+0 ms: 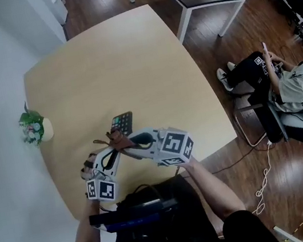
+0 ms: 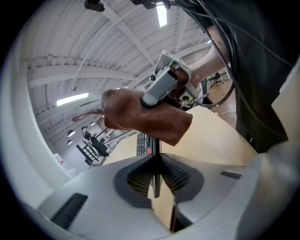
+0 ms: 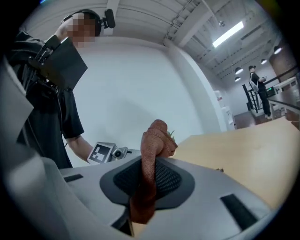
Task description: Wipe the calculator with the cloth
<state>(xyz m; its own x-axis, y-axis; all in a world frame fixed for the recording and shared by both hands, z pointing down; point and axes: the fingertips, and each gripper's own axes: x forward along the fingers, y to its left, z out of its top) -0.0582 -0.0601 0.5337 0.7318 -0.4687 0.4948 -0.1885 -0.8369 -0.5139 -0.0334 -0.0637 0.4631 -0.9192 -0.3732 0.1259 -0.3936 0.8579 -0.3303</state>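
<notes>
L gripper (image 2: 154, 159) nearest: we find jaws pinching calculator (image 1: 121, 121) edge-on, over table (image 1: 130, 63). R gripper (image 3: 149, 161) jaws clamped on brown cloth (image 3: 157, 136), just beside calculator; contact unclear.

Head view looks steeply down from above the person onto a pale table (image 1: 129, 58), far enough back to take in floor (image 1: 250, 187) around it. Left gripper view sits close behind its own jaws, tilted up toward the ceiling (image 2: 93, 61), facing the right gripper (image 2: 151, 99), brown cloth (image 2: 140, 119) and calculator (image 2: 142, 143) at close range. Right gripper view, equally close, looks roughly level toward a white wall (image 3: 154, 84), catching the left gripper (image 3: 115, 152). All three share the table and cloth
</notes>
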